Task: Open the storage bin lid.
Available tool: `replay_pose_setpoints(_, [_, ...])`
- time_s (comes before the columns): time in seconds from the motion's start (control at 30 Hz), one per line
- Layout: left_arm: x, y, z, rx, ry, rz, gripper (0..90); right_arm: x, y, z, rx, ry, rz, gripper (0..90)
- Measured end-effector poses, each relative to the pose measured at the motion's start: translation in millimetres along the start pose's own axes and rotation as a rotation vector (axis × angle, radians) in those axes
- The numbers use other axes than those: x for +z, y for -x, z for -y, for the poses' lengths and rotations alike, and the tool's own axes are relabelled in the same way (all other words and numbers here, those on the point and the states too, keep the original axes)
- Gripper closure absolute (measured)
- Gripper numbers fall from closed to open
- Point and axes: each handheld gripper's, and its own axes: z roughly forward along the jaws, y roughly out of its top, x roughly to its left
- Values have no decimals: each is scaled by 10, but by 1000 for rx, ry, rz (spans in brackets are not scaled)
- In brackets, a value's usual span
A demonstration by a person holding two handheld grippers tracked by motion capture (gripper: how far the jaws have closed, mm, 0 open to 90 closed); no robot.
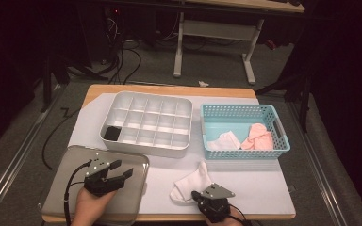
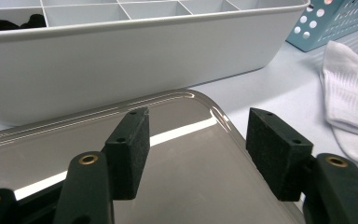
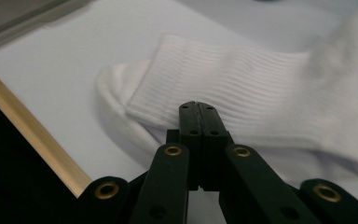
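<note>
The room is dim, its far side and both edges falling into near black. Grey carpet (image 1: 217, 66) covers the floor. Beyond the wooden tabletop (image 1: 169, 89) stands a desk (image 1: 245, 4) with a pale wood top on a white metal frame (image 1: 214, 35), its two feet resting on the carpet. Black cables (image 1: 122, 56) loop across the floor at the upper left. A metal rail (image 1: 14, 155) runs diagonally along the left.

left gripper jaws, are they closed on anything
No, the left gripper has its jaws standing apart with nothing between them, above the metal tray.
</note>
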Motion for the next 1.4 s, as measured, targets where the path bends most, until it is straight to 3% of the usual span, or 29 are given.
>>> replay_pose_setpoints(0.23, [-2,6,3,4,1,3,400,172,-165,-134,-14,2,-77,898])
replay_pose_setpoints(0.4, [-11,6,-2,2,7,3,400,219,-205,-209,-31,2,-84,877])
replay_pose_setpoints(0.6, [-10,-2,-1,0,5,5,400,197,-258,-338,-29,57,-81,732])
replay_pose_setpoints(0.67, [-10,1,-1,1,5,5,400,241,-270,-366,-27,57,-90,652])
replay_pose_setpoints(0.77, [-19,-7,-3,-1,7,4,400,326,-291,-375,-40,37,-92,614])
replay_pose_setpoints(0.83, [-24,-13,-4,-5,9,2,400,372,-305,-368,-60,20,-65,651])
replay_pose_setpoints(0.9, [-28,-15,-5,-6,10,2,400,377,-298,-369,-57,21,-50,779])
replay_pose_setpoints(0.97, [-28,-13,-6,-4,10,2,400,338,-285,-388,-52,39,-31,829])
replay_pose_setpoints(1.17, [-27,-5,-8,0,9,3,400,167,-222,-436,-40,93,2,836])
replay_pose_setpoints(1.4, [-22,12,-10,5,6,6,400,-150,36,-384,35,172,82,835])
